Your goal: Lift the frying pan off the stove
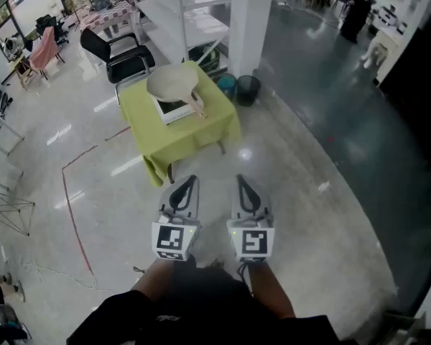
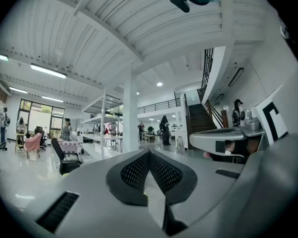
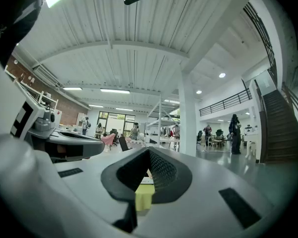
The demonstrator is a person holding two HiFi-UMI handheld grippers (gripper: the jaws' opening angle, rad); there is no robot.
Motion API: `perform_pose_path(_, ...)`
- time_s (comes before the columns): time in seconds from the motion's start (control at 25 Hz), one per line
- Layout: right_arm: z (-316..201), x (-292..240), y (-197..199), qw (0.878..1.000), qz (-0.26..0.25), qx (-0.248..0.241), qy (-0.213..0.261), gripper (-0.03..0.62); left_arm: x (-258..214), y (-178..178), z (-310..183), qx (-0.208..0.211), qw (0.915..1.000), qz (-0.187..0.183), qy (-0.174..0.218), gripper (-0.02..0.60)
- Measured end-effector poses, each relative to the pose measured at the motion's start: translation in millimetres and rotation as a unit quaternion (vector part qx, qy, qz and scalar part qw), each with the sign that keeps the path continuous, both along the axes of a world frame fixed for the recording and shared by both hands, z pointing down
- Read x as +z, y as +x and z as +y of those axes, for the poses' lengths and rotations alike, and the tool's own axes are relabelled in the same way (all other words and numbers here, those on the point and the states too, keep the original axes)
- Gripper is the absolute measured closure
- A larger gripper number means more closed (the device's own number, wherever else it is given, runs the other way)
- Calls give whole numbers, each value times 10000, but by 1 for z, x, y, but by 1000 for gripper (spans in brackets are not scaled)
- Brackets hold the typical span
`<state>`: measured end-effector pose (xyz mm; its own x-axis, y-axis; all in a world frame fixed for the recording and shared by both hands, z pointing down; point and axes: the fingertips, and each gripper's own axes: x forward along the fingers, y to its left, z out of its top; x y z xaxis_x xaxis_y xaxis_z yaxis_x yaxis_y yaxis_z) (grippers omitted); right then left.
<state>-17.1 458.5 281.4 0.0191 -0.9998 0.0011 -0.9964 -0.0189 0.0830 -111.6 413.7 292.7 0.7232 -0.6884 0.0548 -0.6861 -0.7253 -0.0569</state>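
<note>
1. Head view: the frying pan (image 1: pixel 174 83) sits on the stove (image 1: pixel 172 110), which stands on the green-covered surface (image 1: pixel 165 142) well ahead of me. Its handle (image 1: pixel 196 105) points my way.
2. My left hand-held gripper (image 1: pixel 185 185) and right hand-held gripper (image 1: pixel 243 184) hang close to my body, side by side. Both have their jaws together on nothing, as each gripper view shows.
3. Risk: if I reach the handle with the jaws together, I would knock it and shove the pan askew or off the stove.
4. Risk: the handle is slim and the pan wide, so a grip near the handle's end could let the pan roll and tip.
5. Risk: a slanted lift may drag the stove across the surface.
</note>
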Motion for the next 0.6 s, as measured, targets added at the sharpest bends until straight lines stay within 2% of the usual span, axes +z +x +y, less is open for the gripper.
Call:
perform_pose_path(0.2, 18, 17, 3, 9999, 21, 8, -159, 580, 11, 3, 21, 20, 10000, 21, -74, 538)
perform_pose_path(0.48, 36, 32, -1, 9993, -252, 52, -271, 580, 32, -3, 42, 87, 9994, -163, -295, 538)
perform_pose_path(0.6, 38, 44, -10, 9988, -204, -58, -433, 579, 41, -11, 46, 74, 9990, -208, -391, 538)
